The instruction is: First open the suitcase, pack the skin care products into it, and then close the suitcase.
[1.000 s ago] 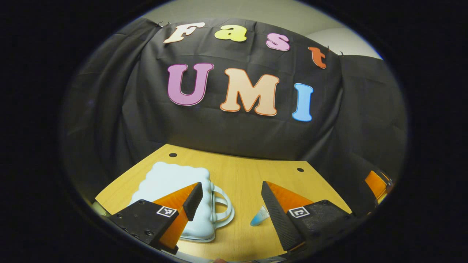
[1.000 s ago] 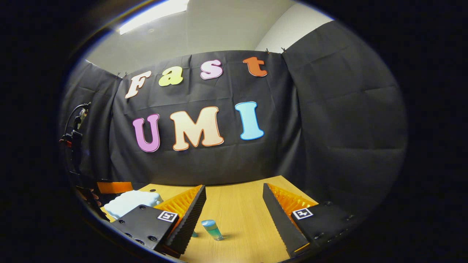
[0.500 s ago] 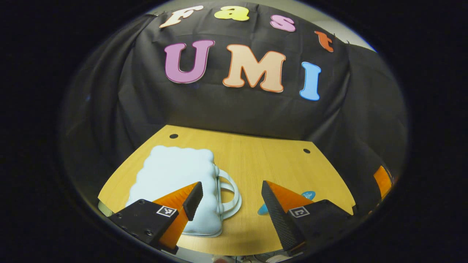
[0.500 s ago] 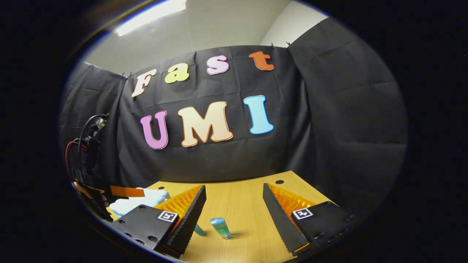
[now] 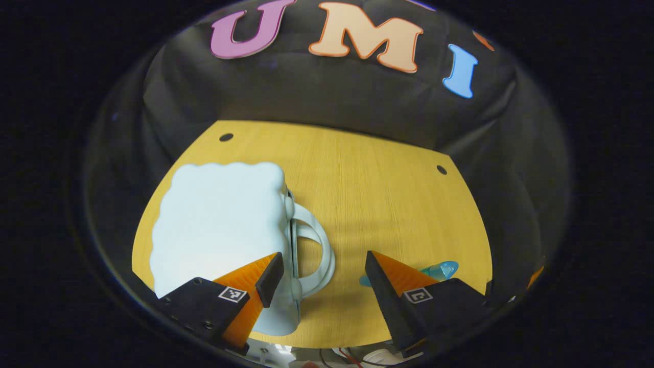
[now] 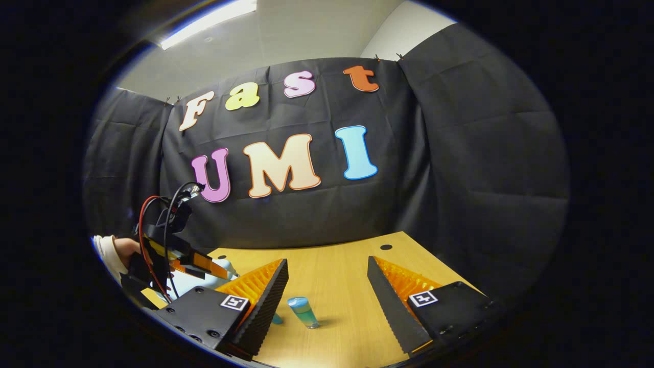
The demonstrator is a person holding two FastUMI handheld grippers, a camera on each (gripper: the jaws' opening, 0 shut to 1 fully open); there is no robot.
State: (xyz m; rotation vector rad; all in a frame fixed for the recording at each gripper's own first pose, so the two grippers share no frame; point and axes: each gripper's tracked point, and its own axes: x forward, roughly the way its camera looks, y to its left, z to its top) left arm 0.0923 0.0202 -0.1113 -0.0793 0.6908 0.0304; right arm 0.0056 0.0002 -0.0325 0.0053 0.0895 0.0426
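Surface: yellow wooden surface (image 5: 368,189) against black cloth.
Suitcase: pale blue, scallop-edged plastic suitcase (image 5: 219,220) lies flat and closed on the left part, handle (image 5: 319,255) facing right.
Skin care: small blue-capped clear tube (image 6: 302,311) stands upright, right of the suitcase.
Left tool (image 5: 323,278): fingers apart, empty, above the handle.
Right tool (image 6: 327,291): fingers apart, empty, tube between them farther off.
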